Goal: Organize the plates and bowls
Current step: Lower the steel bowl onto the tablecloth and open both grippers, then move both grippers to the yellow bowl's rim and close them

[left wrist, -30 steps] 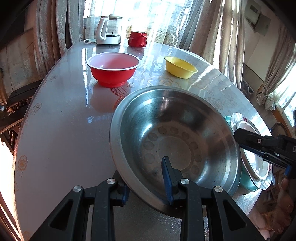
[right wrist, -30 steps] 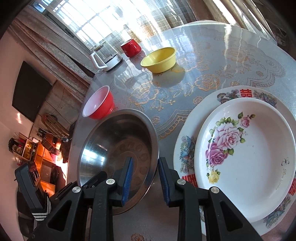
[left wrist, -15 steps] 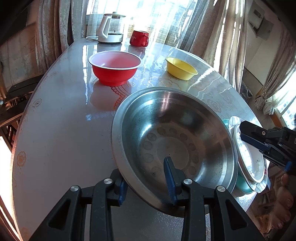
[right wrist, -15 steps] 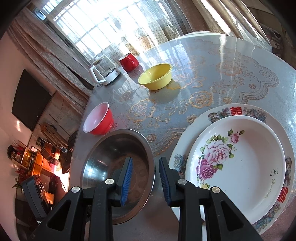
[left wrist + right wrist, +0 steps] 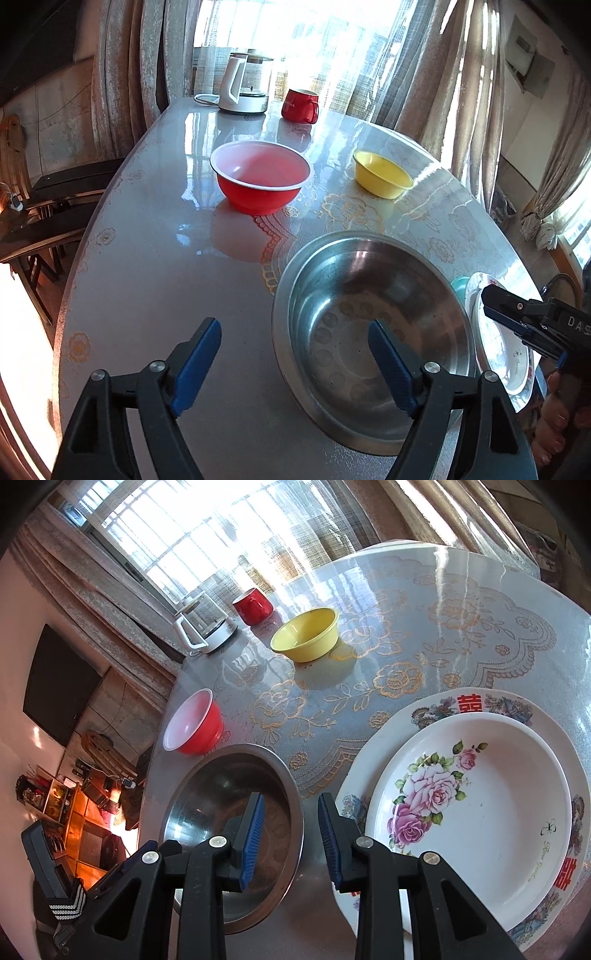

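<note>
A wide steel bowl point(image 5: 332, 295) rests on the table beside a stack of plates: a rose-printed deep plate point(image 5: 472, 812) on a larger patterned plate point(image 5: 480, 701). My left gripper point(image 5: 295, 363) is opening. Its jaws straddle the bowl's near rim without touching it, one pad outside and one above the inside. My right gripper point(image 5: 290, 836) hangs between the steel bowl point(image 5: 207, 801) and the plates, its jaws opening slightly with nothing gripped. Farther back stand a red bowl point(image 5: 260, 177) and a yellow bowl point(image 5: 382, 179).
A white kettle point(image 5: 243, 85) and a red mug point(image 5: 300, 106) stand at the table's far edge by the curtains. Dark chairs point(image 5: 55, 206) stand to the left of the table point(image 5: 147, 277). A hand point(image 5: 554, 417) holds the right gripper at the lower right.
My left gripper let go of the steel bowl's rim, spread its jaws wide and drew back and up. The right gripper's jaws widened a little.
</note>
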The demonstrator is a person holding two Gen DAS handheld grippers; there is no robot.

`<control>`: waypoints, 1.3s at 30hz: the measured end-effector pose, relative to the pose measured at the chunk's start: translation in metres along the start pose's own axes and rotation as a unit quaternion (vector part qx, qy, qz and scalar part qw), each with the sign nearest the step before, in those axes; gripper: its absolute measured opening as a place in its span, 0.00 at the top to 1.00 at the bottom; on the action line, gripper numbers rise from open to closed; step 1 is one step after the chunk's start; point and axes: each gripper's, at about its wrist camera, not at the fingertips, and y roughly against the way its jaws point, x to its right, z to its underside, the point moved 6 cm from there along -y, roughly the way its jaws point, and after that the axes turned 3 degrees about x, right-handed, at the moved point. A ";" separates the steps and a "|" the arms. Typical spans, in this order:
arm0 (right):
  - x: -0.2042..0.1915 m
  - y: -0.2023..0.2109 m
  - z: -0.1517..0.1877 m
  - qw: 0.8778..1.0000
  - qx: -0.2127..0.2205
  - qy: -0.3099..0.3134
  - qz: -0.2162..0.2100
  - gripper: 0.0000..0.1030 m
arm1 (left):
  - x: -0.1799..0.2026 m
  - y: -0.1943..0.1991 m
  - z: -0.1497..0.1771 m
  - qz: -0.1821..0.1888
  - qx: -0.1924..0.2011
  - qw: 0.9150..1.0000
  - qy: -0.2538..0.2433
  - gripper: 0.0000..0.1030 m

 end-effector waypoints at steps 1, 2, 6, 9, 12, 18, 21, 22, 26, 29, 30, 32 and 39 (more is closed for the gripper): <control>0.000 -0.001 -0.002 1.000 0.000 0.002 0.002 0.67 | 0.000 -0.001 -0.003 -0.003 -0.001 1.000 -0.001 0.16; 0.001 -0.001 -0.004 1.000 0.001 0.003 0.005 0.67 | 0.000 -0.002 -0.006 -0.004 -0.001 1.000 -0.002 0.15; 0.003 -0.003 -0.014 1.000 0.004 0.005 0.014 0.64 | 0.000 -0.004 -0.017 -0.012 0.004 1.000 -0.002 0.10; 0.003 -0.008 -0.026 1.000 0.003 0.016 0.027 0.63 | 0.003 -0.007 -0.027 -0.021 0.005 1.000 -0.010 0.09; 0.003 -0.013 -0.038 0.999 0.005 0.026 0.040 0.63 | 0.006 -0.011 -0.039 -0.032 0.006 0.999 -0.023 0.09; 0.005 -0.026 -0.062 0.998 -0.001 0.033 0.053 0.63 | 0.020 -0.021 -0.062 -0.044 0.009 0.998 -0.047 0.09; 0.009 -0.037 -0.077 0.997 -0.007 0.039 0.061 0.63 | 0.027 -0.026 -0.072 -0.048 0.009 0.997 -0.059 0.09; 0.010 -0.040 -0.082 0.997 -0.009 0.039 0.061 0.63 | 0.030 -0.028 -0.076 -0.049 0.009 0.997 -0.064 0.09; 0.021 -0.054 -0.105 0.997 -0.013 0.034 0.072 0.63 | 0.039 -0.037 -0.088 -0.053 0.003 0.995 -0.081 0.09; 0.031 -0.066 -0.119 0.997 -0.019 0.021 0.073 0.63 | 0.046 -0.043 -0.097 -0.057 0.002 0.994 -0.093 0.09; 0.033 -0.071 -0.124 0.997 -0.022 0.015 0.074 0.63 | 0.048 -0.045 -0.099 -0.060 0.002 0.993 -0.097 0.09; 0.040 -0.081 -0.132 0.997 -0.027 0.001 0.074 0.63 | 0.052 -0.049 -0.104 -0.062 0.004 0.993 -0.104 0.09; 0.052 -0.109 -0.154 0.997 -0.031 -0.028 0.070 0.62 | 0.059 -0.065 -0.117 -0.071 -0.002 0.991 -0.112 0.09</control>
